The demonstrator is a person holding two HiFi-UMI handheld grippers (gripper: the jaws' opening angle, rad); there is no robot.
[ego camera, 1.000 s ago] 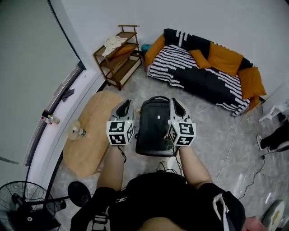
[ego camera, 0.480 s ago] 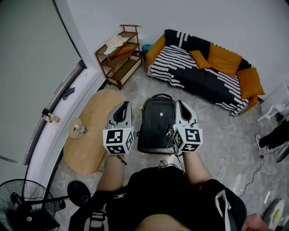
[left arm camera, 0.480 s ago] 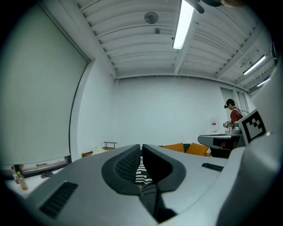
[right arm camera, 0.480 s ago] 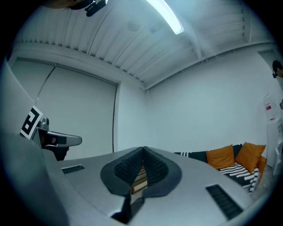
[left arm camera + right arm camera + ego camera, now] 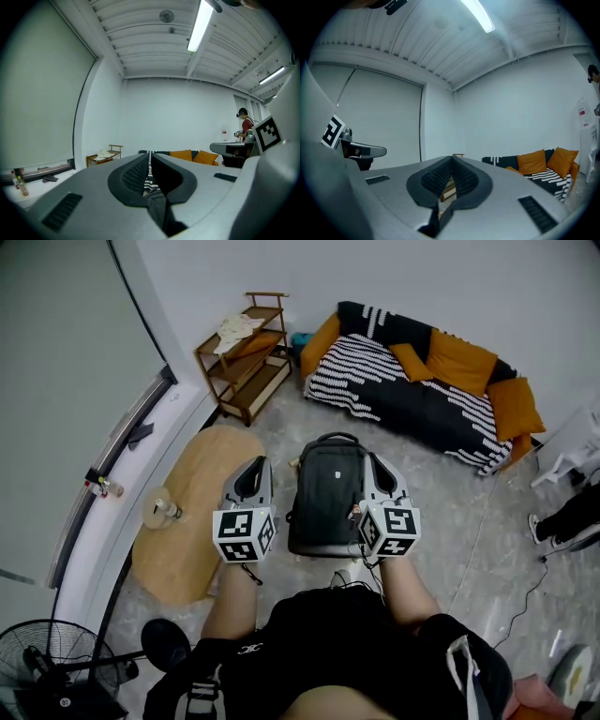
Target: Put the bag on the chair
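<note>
Grey left gripper, right gripper closed.

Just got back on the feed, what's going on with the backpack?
The person holds the black backpack up between both grippers. The left gripper and right gripper are each shut on dark fabric at its sides. It is short of the striped sofa and not yet set on any seat.
</note>
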